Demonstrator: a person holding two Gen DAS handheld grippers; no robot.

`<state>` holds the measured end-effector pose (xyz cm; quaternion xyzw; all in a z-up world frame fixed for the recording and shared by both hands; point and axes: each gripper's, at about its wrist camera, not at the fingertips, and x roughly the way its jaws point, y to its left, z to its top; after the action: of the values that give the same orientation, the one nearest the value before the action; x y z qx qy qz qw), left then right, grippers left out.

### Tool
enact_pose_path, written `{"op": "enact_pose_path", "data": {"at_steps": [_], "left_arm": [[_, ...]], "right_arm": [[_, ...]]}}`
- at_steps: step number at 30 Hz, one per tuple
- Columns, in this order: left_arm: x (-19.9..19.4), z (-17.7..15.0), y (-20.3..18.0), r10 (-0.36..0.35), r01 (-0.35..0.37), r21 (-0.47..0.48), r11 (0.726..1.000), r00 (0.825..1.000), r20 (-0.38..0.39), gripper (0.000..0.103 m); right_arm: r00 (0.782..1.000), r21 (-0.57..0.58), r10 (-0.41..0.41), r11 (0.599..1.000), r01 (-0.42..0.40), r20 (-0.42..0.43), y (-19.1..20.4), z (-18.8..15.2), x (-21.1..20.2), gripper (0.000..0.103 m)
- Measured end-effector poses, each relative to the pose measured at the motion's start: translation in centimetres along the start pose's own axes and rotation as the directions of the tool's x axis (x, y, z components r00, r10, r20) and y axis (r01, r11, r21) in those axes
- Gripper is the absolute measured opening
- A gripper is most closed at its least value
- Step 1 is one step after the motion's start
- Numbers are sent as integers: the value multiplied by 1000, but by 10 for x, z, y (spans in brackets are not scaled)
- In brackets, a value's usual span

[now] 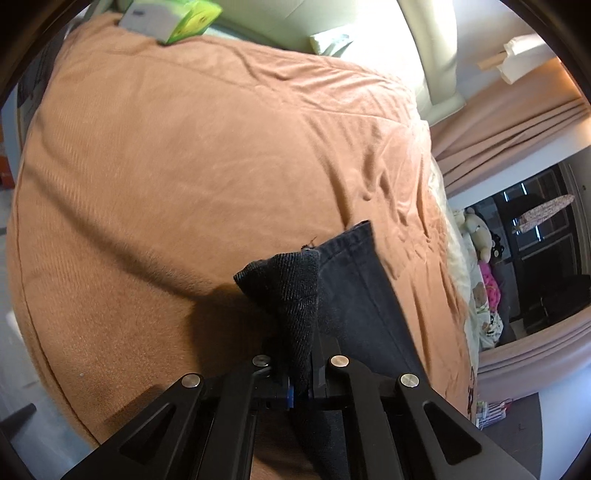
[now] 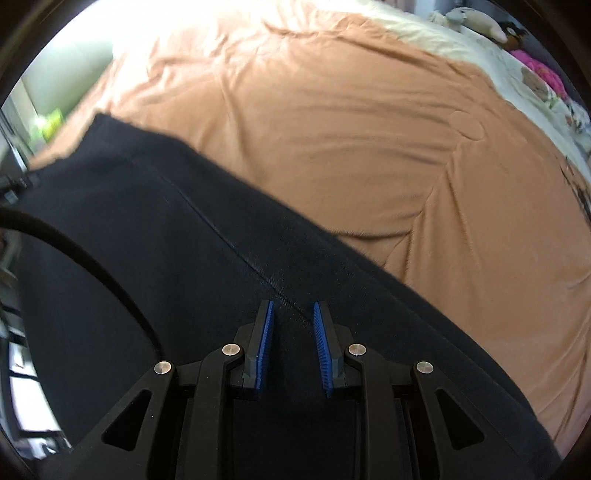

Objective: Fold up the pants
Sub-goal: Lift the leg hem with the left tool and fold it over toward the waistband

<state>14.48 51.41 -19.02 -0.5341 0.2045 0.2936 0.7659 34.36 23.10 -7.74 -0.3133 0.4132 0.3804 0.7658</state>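
Dark denim pants (image 1: 354, 295) lie on an orange blanket (image 1: 203, 166) that covers a bed. In the left wrist view my left gripper (image 1: 295, 369) is shut on a folded corner of the pants, which sticks up between the jaws and hides the fingertips. A hemmed leg end (image 1: 354, 230) reaches out past it onto the blanket. In the right wrist view the pants (image 2: 166, 240) spread flat, a seam running toward my right gripper (image 2: 293, 332). That gripper hovers over the fabric, its blue pads (image 2: 267, 332) apart with nothing pinched between them.
A white and green box (image 1: 173, 18) sits at the blanket's far edge. Stuffed toys (image 1: 480, 236) and a cream sheet (image 2: 498, 55) lie past the blanket. A black cable (image 2: 74, 251) arcs over the pants on the left. Curtains (image 1: 517, 140) hang at the right.
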Motion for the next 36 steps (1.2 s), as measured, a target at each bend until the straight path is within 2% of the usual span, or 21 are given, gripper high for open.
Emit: {"op": "enact_pose_path", "data": {"at_steps": [4, 6, 10, 14, 19, 23, 28, 36], "left_arm": [[-11, 9, -22, -30, 30, 33, 999, 999, 16, 4], [-18, 12, -35, -52, 51, 53, 997, 998, 22, 4], [-33, 19, -63, -102, 99, 97, 990, 994, 29, 4], [-42, 26, -88, -142, 136, 135, 981, 989, 33, 4], [-53, 28, -115, -182, 174, 176, 969, 983, 31, 4], [-64, 28, -136, -206, 196, 213, 957, 978, 28, 4], [-78, 27, -159, -232, 218, 247, 944, 972, 27, 4], [-104, 18, -206, -287, 267, 316, 910, 958, 16, 4]], "right_arm": [[997, 70, -73, 995, 70, 34, -10, 19, 8, 20], [997, 106, -72, 992, 68, 35, -16, 25, 6, 20], [996, 180, 2, 984, -17, 85, -20, 15, -21, 20], [992, 220, 56, 972, -81, 116, -19, -9, -49, 22], [990, 290, 114, 948, -134, 84, -13, -41, -56, 22], [981, 323, 191, 927, -192, 36, -2, -60, -53, 22], [970, 310, 242, 923, -226, -15, 12, -76, -53, 22], [944, 280, 328, 910, -306, -34, 22, -95, -71, 22]]}}
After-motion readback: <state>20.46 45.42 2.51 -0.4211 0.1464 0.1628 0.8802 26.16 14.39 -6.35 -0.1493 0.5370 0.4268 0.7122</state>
